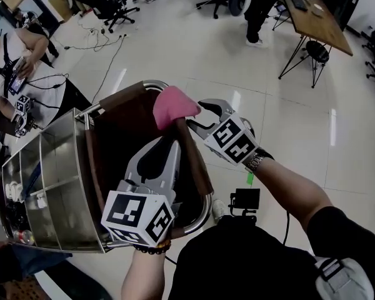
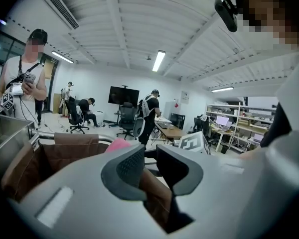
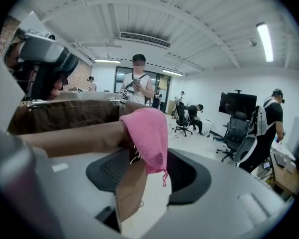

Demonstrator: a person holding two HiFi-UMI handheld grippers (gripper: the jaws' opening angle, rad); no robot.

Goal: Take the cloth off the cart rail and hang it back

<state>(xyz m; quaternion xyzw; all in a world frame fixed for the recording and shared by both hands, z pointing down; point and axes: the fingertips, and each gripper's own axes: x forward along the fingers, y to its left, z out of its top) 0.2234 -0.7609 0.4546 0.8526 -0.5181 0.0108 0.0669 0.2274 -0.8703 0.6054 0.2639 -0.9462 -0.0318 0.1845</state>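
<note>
Cart rail point(image 1: 151, 82) lies mostly hidden beneath pink cloth point(image 1: 173, 105), brown liner point(image 1: 125, 136).

I am in an open-plan office that doubles as a test lab. Pale floor tiles point(image 1: 194, 61) fill the upper half of the head view. Black swivel chairs point(image 1: 112, 8) stand at upper left with loose cables point(image 1: 97, 42) trailing below them. A wooden desk point(image 1: 319, 17) on thin metal legs stands at upper right. In my left gripper view a dark screen point(image 2: 123, 96) sits at centre and shelving point(image 2: 239, 126) with lit monitors at right. A strip light point(image 2: 158, 60) runs across the white ribbed ceiling above. At the left edge a person point(image 2: 27, 91) looks at a handheld device. A steel cart point(image 1: 56, 180) with compartments fills the head view's lower left.
</note>
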